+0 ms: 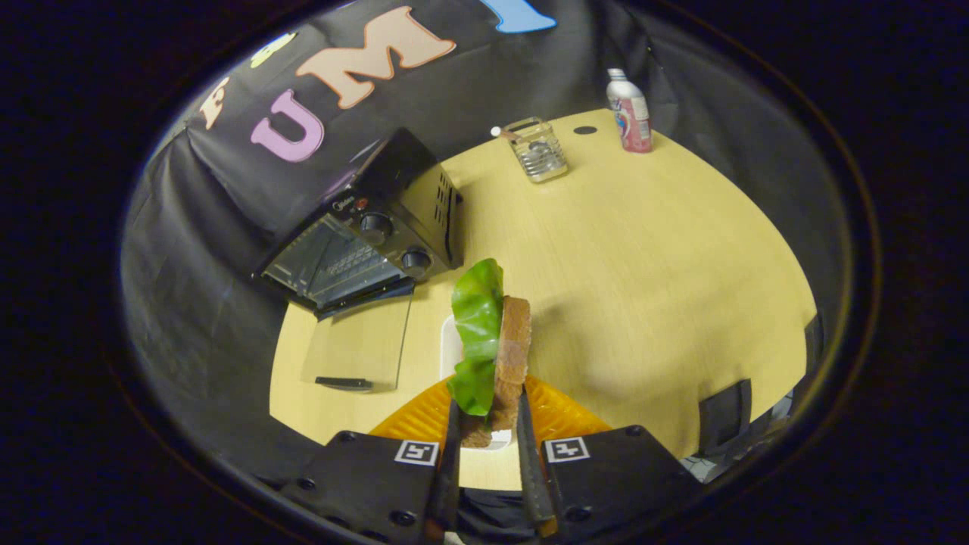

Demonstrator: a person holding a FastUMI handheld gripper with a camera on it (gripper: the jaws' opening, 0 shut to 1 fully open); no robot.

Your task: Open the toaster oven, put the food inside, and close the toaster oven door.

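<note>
The claw is clamping a lettuce sandwich upright; the toaster oven is sitting open, upper left.

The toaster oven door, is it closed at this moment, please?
No, the toaster oven door lies folded down flat on the table, leaving the rack inside exposed.
</note>
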